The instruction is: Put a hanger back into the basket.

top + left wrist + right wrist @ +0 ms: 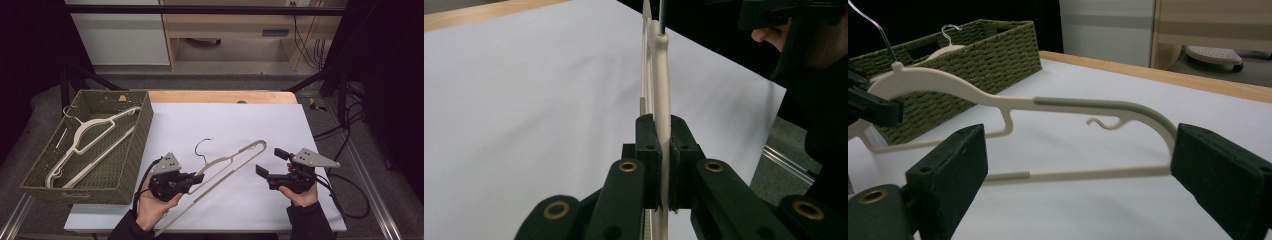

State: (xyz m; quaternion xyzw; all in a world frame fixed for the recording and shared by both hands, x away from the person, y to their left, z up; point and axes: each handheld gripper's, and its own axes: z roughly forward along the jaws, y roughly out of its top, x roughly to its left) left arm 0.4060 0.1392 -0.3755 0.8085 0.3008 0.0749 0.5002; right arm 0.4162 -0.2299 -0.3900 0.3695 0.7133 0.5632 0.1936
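The left gripper (192,178) clenches the cream hanger (227,165) near its neck, lifting it over the white surface (225,125), likely bound for the basket (142,135) at left, while the right gripper (267,162) waits with jaws released beside its far end.

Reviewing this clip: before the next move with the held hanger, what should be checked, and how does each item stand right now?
1. Left gripper shut on the cream hanger: ok; the left gripper view shows the jaws clamped on its bar.
2. Right gripper open: ok, jaws wide apart.
3. Right gripper lined up with the hanger's free end: ok; in the right gripper view the end sits between the jaws, not yet touched.
4. Hanger lifted off the white sheet: cannot tell for its lower end.
5. Room in the green basket: ok; it holds other hangers, with some floor free.
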